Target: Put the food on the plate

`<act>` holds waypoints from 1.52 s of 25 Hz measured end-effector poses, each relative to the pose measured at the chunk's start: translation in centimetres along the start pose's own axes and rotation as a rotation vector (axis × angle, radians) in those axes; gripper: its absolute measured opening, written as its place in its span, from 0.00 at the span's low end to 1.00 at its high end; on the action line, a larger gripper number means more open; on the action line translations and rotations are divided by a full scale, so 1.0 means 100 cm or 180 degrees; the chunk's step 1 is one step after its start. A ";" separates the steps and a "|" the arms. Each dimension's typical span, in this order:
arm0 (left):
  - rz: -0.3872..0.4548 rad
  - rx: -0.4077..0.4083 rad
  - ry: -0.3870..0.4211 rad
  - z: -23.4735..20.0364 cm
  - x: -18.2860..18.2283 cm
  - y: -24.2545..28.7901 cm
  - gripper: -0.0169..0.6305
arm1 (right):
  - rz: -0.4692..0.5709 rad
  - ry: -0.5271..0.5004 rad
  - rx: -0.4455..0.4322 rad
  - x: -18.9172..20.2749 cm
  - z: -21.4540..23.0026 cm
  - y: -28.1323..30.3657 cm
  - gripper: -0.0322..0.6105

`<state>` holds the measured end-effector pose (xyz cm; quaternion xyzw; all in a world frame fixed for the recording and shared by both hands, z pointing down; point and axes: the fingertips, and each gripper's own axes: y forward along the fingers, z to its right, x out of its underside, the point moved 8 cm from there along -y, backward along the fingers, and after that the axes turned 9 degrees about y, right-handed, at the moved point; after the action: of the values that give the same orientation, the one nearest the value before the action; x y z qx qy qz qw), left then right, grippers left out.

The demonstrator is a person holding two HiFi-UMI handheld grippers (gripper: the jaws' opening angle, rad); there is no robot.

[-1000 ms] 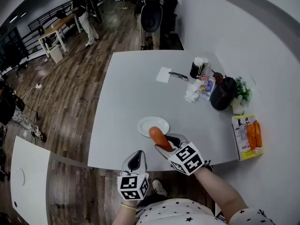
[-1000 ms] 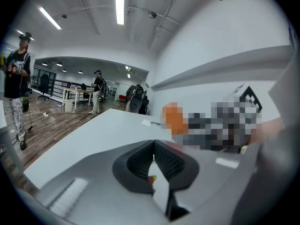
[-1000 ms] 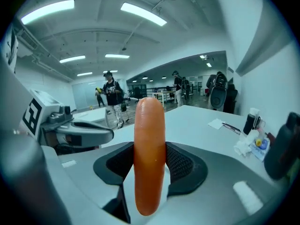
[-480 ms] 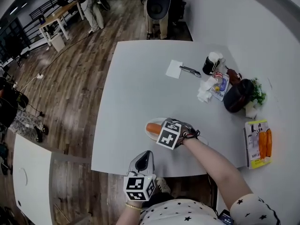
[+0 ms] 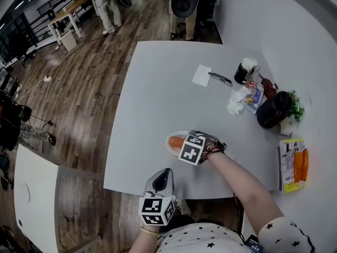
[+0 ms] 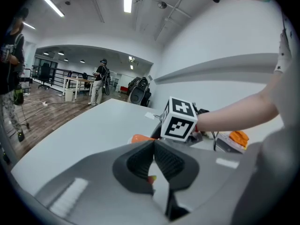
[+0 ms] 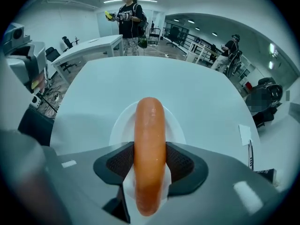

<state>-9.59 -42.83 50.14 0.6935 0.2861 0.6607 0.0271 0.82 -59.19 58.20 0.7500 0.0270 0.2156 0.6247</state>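
Observation:
An orange sausage [image 7: 150, 144] lies lengthwise between the pads of my right gripper [image 7: 150, 165], which is shut on it. The sausage points out over a small white plate [image 7: 120, 125] on the white table. In the head view the sausage [image 5: 174, 142] sits low over the plate [image 5: 169, 148], and the right gripper [image 5: 184, 143] reaches in from the right. My left gripper [image 5: 162, 174] hovers at the table's near edge, shut with nothing in it. The left gripper view shows the left gripper [image 6: 152, 146] with its pads touching and the sausage [image 6: 139, 138] beyond.
At the table's right side are a paper napkin [image 5: 201, 75], a pen-like tool [image 5: 219, 78], a cup [image 5: 246, 70], crumpled tissues, a dark round pot [image 5: 274, 109], a small plant and a box with carrots [image 5: 293, 165]. A chair [image 5: 187, 1] stands at the far end; people stand farther back.
The right gripper carried the sausage forward from the near table edge to over the plate and turned sideways. Over the last half second it has hardly moved. The left gripper stays put.

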 end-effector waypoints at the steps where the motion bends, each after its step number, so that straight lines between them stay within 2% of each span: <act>1: -0.0004 0.0001 0.0002 0.000 0.000 -0.001 0.04 | 0.0035 -0.0003 0.0026 0.000 -0.001 0.000 0.38; 3: -0.0002 0.0001 0.0008 0.001 0.000 -0.002 0.04 | 0.0190 0.0052 0.0094 0.001 -0.001 -0.003 0.41; 4: 0.0001 0.0002 0.0013 0.001 0.000 -0.003 0.04 | 0.0317 0.0119 0.0128 0.002 -0.001 -0.007 0.49; 5: 0.0005 0.0006 0.0024 0.002 0.000 -0.004 0.04 | 0.0466 0.0210 0.0156 0.003 -0.001 -0.014 0.51; 9: 0.0044 0.0042 0.0085 0.006 -0.004 -0.004 0.04 | 0.1283 0.0770 0.0188 0.011 -0.013 -0.058 0.50; 14: 0.0111 0.0072 0.0146 0.014 -0.014 -0.005 0.04 | 0.2257 0.2016 -0.0162 0.039 -0.051 -0.109 0.33; 16: 0.0138 0.0086 0.0171 0.019 -0.016 -0.008 0.04 | 0.2560 0.2498 -0.0193 0.054 -0.069 -0.120 0.24; 18: 0.0157 0.0100 0.0203 0.023 -0.017 -0.011 0.04 | 0.2809 0.2891 -0.0145 0.068 -0.085 -0.127 0.06; 20: 0.0158 0.0110 0.0219 0.027 -0.016 -0.014 0.04 | 0.2964 0.3109 -0.0145 0.078 -0.100 -0.132 0.05; 27: 0.0172 0.0134 0.0268 0.035 -0.014 -0.025 0.04 | 0.2846 0.2990 0.0032 0.088 -0.125 -0.139 0.05; 38: 0.0173 0.0131 0.0296 0.043 -0.012 -0.038 0.04 | 0.2875 0.2993 0.0072 0.090 -0.133 -0.151 0.05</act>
<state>-6.95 -38.72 46.98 0.6699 0.2817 0.6867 -0.0185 7.66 -40.77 48.18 0.5197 -0.0181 0.7618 0.3862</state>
